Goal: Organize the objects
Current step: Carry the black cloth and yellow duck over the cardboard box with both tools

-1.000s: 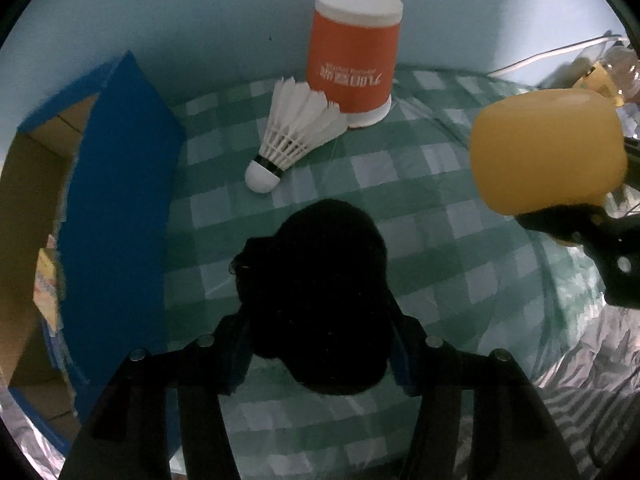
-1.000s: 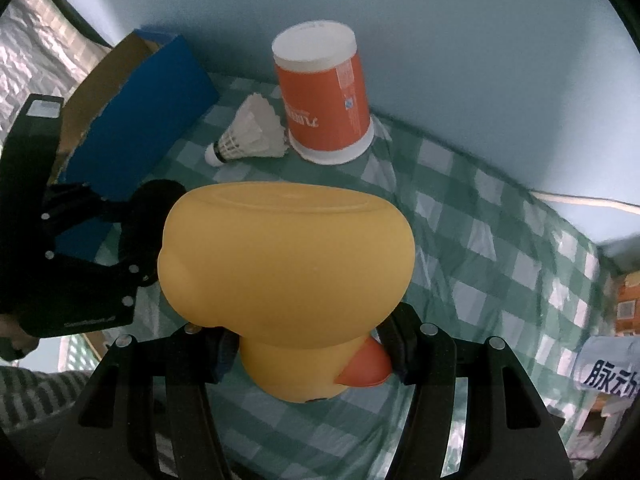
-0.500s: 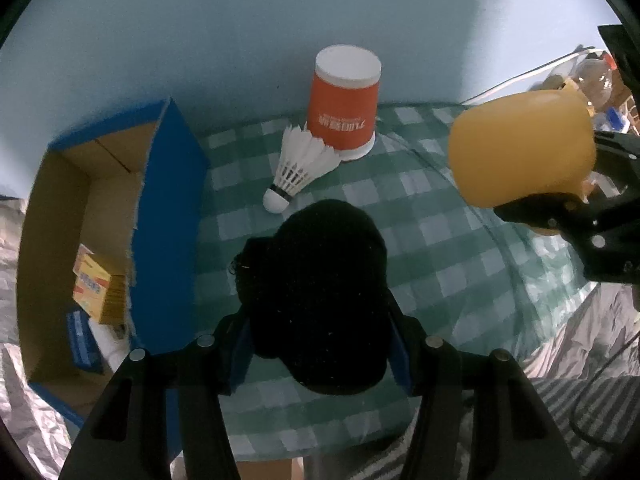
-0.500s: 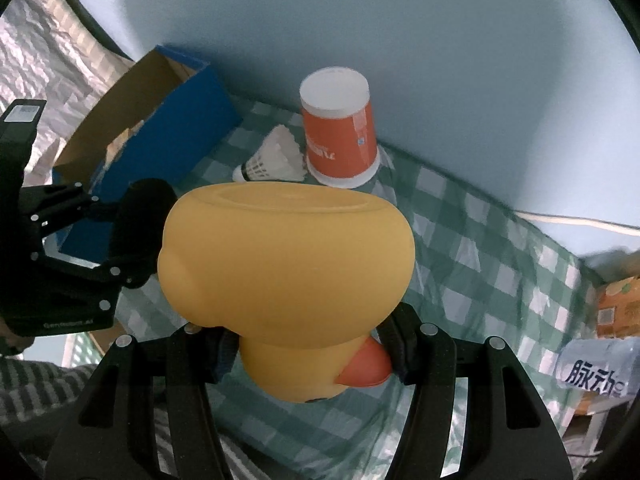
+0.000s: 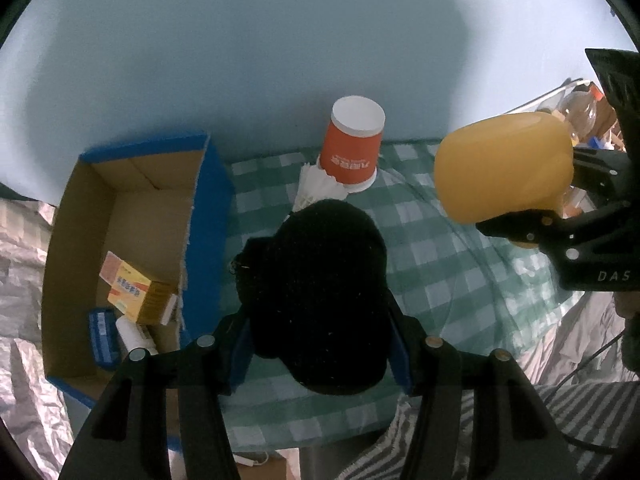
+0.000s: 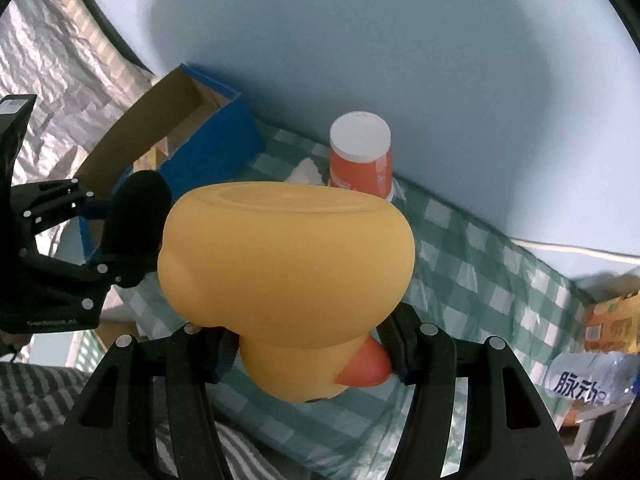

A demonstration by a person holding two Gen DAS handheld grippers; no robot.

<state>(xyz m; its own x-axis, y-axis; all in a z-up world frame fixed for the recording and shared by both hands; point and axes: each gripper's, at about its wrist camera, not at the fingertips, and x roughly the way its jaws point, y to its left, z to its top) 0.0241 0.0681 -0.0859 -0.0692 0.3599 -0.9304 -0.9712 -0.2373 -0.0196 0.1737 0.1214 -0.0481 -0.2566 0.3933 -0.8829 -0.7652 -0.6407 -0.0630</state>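
Green checked tablecloth (image 5: pixel 460 264), pale blue wall (image 5: pixel 240 60), crinkled silver sheeting (image 6: pixel 52 60)

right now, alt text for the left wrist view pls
The left gripper clamps a black fuzzy object above a green checked tablecloth. Left: an open blue cardboard box; behind: an orange cup upside down; right: a yellow rubber duck.

A fuzzy black ball (image 5: pixel 320 292) and an upside-down yellow rubber duck (image 6: pixel 286 276) with an orange beak are held above a green checked cloth. An upturned orange cup (image 5: pixel 354 144) stands touching a white shuttlecock (image 5: pixel 318 192), beside an open blue box (image 5: pixel 208 216).
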